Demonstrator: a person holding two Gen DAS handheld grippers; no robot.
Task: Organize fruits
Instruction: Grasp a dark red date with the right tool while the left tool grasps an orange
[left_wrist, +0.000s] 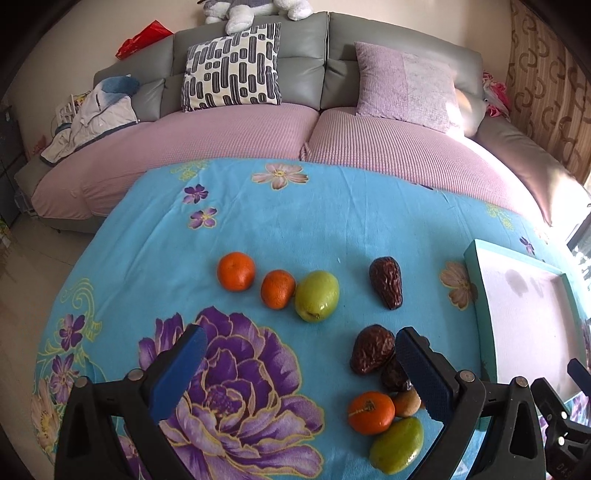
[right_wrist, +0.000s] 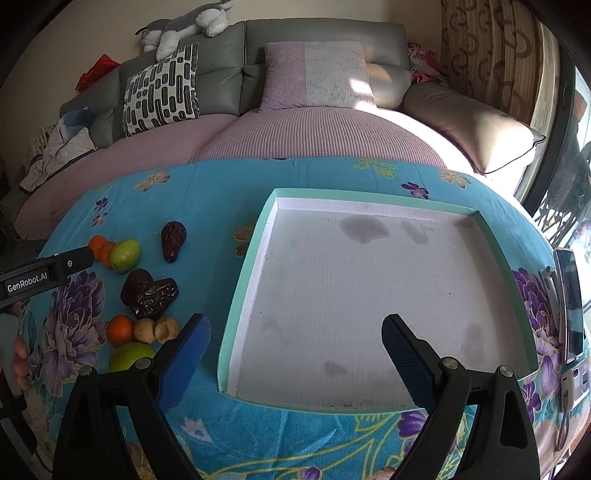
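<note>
Fruit lies loose on a blue floral cloth (left_wrist: 295, 221). Two oranges (left_wrist: 236, 271) and a green fruit (left_wrist: 317, 301) form a row, with a dark wrinkled date (left_wrist: 386, 282) to their right. Nearer me are two more dates (left_wrist: 371, 349), an orange (left_wrist: 370, 412), a small tan fruit (left_wrist: 406, 403) and a second green fruit (left_wrist: 397, 445). My left gripper (left_wrist: 301, 345) is open above the cloth, its right finger beside the near dates. My right gripper (right_wrist: 295, 330) is open over the near edge of the empty teal-rimmed tray (right_wrist: 258, 236). The fruit cluster (right_wrist: 149, 293) lies left of the tray.
A grey sofa (left_wrist: 251, 125) with a patterned cushion (left_wrist: 232, 68) and a lilac cushion (left_wrist: 404, 86) runs behind the table. A phone (right_wrist: 570, 306) lies at the table's right edge beyond the tray. The left gripper's body (right_wrist: 44, 275) juts in from the left.
</note>
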